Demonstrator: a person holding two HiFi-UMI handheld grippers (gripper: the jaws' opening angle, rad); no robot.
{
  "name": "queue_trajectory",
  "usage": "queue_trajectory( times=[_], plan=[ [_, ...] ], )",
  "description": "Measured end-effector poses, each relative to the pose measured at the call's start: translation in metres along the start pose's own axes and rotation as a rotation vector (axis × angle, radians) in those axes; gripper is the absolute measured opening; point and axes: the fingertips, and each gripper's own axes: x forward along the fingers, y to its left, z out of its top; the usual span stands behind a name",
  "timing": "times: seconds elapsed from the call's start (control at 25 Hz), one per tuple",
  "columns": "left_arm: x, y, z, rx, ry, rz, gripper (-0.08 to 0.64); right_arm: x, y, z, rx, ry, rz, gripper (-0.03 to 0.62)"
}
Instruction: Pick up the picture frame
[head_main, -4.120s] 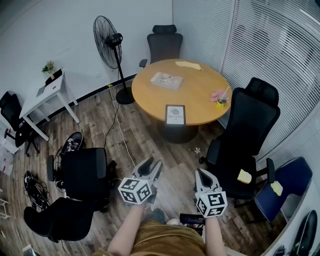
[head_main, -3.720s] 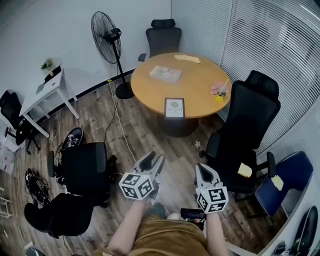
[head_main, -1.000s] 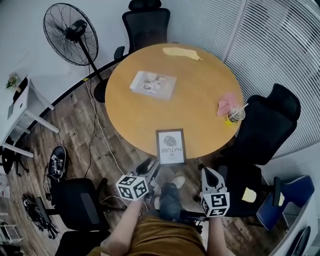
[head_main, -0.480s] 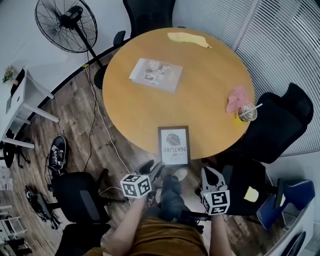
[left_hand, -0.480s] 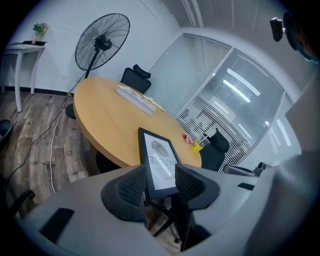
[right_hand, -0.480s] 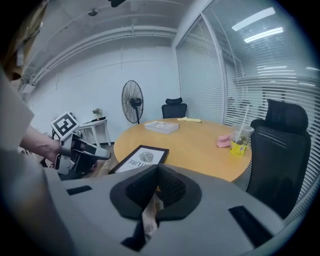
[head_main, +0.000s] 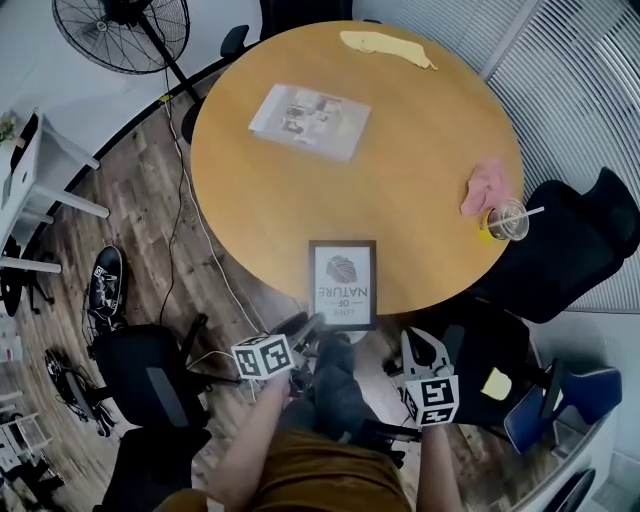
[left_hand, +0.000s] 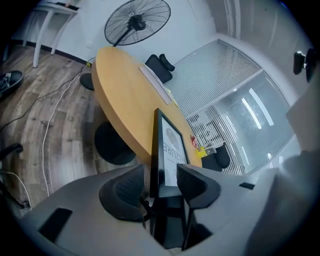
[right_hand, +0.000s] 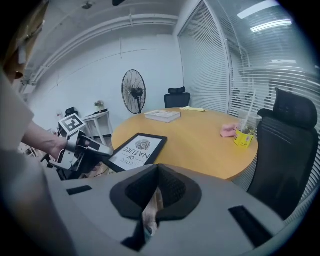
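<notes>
Picture frame lies flat on the round wooden table, in the lower middle of the head view. Its black border surrounds a white print with a leaf-like motif and lettering, and its near end juts out past the table's rim towards the person.

Just below that overhanging end is the left gripper. Its jaws have just been opening, and in the left gripper view they stand wide apart, one on each side of the frame's near edge. The frame shows edge-on between the two pads and neither pad presses on it, so the claw is released around the frame rather than grasping it.

To the right of it in the head view, clear of the frame and off the table's edge, is the right gripper. Its jaws are clenched together at the tips with nothing gripped between them.

Further up the table a booklet lies flat, and a yellow cloth sits at the far rim. Near the right rim a pink cloth lies just beside a clear cup with a straw. A floor fan stands at the upper left, and a black office chair stands at the right.
</notes>
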Motion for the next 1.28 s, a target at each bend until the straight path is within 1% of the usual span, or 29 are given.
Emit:
queue_trajectory(
  times=[0.12,0.24,0.36,0.56,0.64,0.68,0.8,0.88,0.96,1.12,1.28],
  plan=[
    [0.010,-0.005,-0.004,-0.030,0.035,-0.040,0.219,0.000,-0.007,-0.012,0.015,0.027,0.000,0.012],
    [0.018,-0.002,-0.007,-0.058,0.054,-0.047,0.219,0.002,-0.006,-0.022,0.016,0.061,0.014,0.012],
    [0.024,-0.004,-0.011,-0.101,0.059,-0.073,0.219,0.006,-0.005,-0.022,0.012,0.073,0.028,0.012],
    [0.030,-0.006,-0.014,-0.124,0.072,-0.096,0.219,0.014,-0.005,-0.018,0.012,0.081,0.046,0.012],
    [0.032,-0.005,-0.015,-0.130,0.075,-0.096,0.213,0.016,-0.006,-0.017,0.013,0.077,0.048,0.012],
    [0.033,-0.004,-0.014,-0.126,0.077,-0.094,0.190,0.016,-0.007,-0.017,0.014,0.075,0.049,0.012],
    [0.034,-0.004,-0.013,-0.102,0.084,-0.097,0.178,0.017,-0.007,-0.016,0.014,0.078,0.051,0.012],
    [0.034,-0.006,-0.013,-0.105,0.088,-0.108,0.155,0.016,-0.008,-0.015,0.036,0.067,0.048,0.012],
    [0.034,-0.007,-0.013,-0.125,0.092,-0.125,0.149,0.015,-0.009,-0.010,0.059,0.050,0.042,0.012],
    [0.032,-0.008,-0.013,-0.172,0.090,-0.142,0.132,0.013,-0.006,-0.001,0.053,0.032,0.040,0.012],
    [0.029,-0.012,-0.012,-0.230,0.070,-0.168,0.109,0.007,-0.008,0.009,0.074,0.003,0.031,0.012]
  ],
)
